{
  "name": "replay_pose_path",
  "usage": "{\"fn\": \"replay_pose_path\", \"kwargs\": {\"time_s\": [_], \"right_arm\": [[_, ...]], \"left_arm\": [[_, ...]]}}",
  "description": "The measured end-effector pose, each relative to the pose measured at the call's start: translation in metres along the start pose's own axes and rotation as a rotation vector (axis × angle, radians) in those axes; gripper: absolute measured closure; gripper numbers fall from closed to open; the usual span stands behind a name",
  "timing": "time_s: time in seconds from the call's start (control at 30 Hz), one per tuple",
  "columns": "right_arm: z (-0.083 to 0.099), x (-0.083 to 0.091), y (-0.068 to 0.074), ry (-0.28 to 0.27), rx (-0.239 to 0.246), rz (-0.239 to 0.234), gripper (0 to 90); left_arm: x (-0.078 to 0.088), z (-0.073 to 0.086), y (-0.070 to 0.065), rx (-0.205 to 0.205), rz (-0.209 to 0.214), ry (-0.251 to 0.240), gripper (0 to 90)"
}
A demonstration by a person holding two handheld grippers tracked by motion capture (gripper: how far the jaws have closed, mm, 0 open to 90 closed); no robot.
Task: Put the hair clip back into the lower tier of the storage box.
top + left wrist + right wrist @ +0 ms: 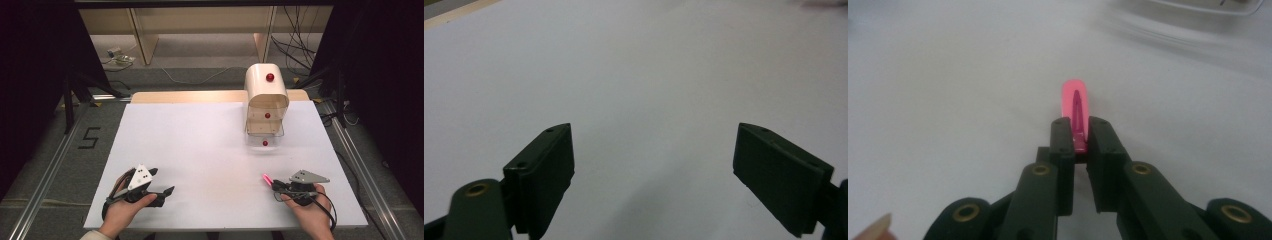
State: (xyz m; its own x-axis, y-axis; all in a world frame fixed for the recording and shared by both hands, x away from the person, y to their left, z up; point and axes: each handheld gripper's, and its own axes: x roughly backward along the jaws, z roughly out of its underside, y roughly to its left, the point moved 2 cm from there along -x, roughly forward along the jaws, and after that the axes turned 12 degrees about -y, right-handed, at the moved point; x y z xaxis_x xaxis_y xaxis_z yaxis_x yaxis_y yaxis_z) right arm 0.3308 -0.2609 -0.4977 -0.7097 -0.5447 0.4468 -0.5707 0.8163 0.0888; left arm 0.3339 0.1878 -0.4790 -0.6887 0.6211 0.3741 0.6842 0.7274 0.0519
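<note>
My right gripper rests low at the front right of the white table, shut on a slim pink clip-like piece that sticks out past its tips toward the left and back. In the right gripper view the jaws of the right gripper pinch the rear end of the pink piece, whose rounded front end lies just above the tabletop. At the front left, my left gripper is held in a hand and stands open. Between the wide-apart jaws of the left gripper there is only bare table.
A small cream cabinet with red knobs stands at the back right. Its lowest clear drawer is pulled out toward me. Beyond the table's far edge lie a wooden strip, shelving and cables on the floor.
</note>
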Motion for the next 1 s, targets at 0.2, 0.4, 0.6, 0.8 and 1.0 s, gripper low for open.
{"fn": "replay_pose_path", "kwargs": {"time_s": [0.2, 0.4, 0.6, 0.8, 1.0], "right_arm": [[-0.004, 0.004, -0.005, -0.016, 0.011, -0.017, 82.8], [-0.006, 0.006, -0.007, -0.026, 0.021, -0.031, 82.8], [-0.008, 0.007, -0.007, -0.034, 0.041, -0.051, 82.8], [-0.01, 0.008, -0.007, -0.038, 0.047, -0.06, 82.9], [-0.013, 0.01, -0.006, -0.047, 0.047, -0.062, 82.9]], "left_arm": [[0.0, 0.0, 0.0, 0.0, 0.0, -0.001, 16.6], [-0.001, 0.0, 0.0, -0.001, 0.003, -0.002, 16.5], [-0.001, 0.001, 0.0, 0.0, 0.004, 0.001, 16.6], [-0.001, 0.001, 0.0, 0.003, 0.0, -0.003, 16.8], [-0.001, 0.001, 0.0, 0.005, 0.001, -0.003, 16.8]]}}
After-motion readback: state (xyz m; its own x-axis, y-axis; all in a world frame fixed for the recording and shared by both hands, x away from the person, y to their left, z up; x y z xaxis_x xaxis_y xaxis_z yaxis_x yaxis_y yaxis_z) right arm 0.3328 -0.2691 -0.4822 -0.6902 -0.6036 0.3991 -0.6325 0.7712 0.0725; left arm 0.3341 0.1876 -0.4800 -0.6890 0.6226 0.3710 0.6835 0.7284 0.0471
